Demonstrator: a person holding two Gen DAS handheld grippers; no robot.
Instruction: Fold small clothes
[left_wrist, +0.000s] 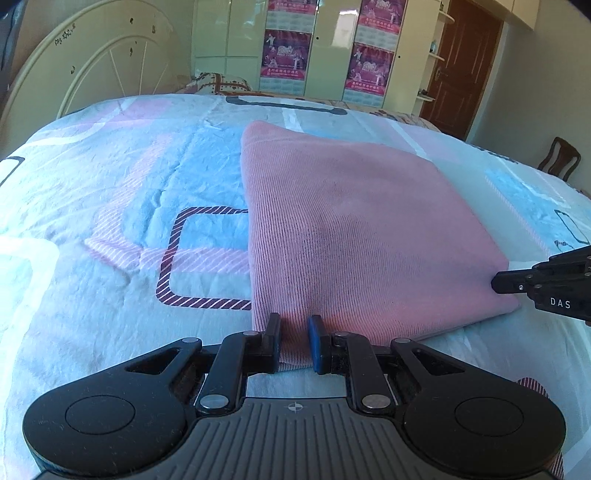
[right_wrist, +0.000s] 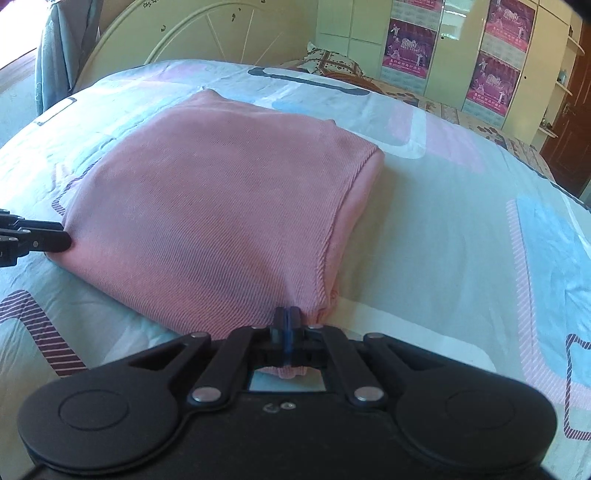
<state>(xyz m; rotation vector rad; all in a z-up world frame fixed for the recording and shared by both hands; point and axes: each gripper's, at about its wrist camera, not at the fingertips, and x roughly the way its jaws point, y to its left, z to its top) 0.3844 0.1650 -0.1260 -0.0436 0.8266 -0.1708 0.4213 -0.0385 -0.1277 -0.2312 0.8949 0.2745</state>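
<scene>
A pink ribbed knit garment (left_wrist: 362, 229) lies folded into a rough rectangle on the bed. My left gripper (left_wrist: 295, 325) is shut on the near left corner of the pink garment, with a bunch of fabric pinched between its pads. My right gripper (right_wrist: 287, 314) is shut on the near right corner of the pink garment (right_wrist: 214, 206), and a small tuft of pink cloth pokes out behind its fingers. In the left wrist view the right gripper (left_wrist: 496, 284) shows at the right edge, against the cloth's corner. In the right wrist view the left gripper (right_wrist: 64, 240) touches the cloth's left corner.
The bed sheet (left_wrist: 110, 206) is pale blue with pink and striped shapes. A cream headboard (left_wrist: 85, 62) stands at the far left, a patterned pillow (right_wrist: 332, 61) beyond the bed. Wardrobe doors with posters (left_wrist: 284, 48), a brown door (left_wrist: 465, 70) and a wooden chair (left_wrist: 559, 158) line the far side.
</scene>
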